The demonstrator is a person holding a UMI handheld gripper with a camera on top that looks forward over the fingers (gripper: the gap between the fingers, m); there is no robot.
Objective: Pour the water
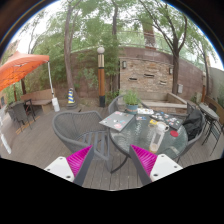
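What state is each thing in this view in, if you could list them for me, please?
gripper: open, nothing between its fingers, short of the table.
bottle: upright on the table.
glass table: items scattered on top.
papers: lying flat on the table.
orange umbrella: open.
wicker chair: unoccupied.

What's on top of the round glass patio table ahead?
On the round glass patio table: a white bottle, papers, a dark bag. The bottle's contents can't be seen. Gripper open.
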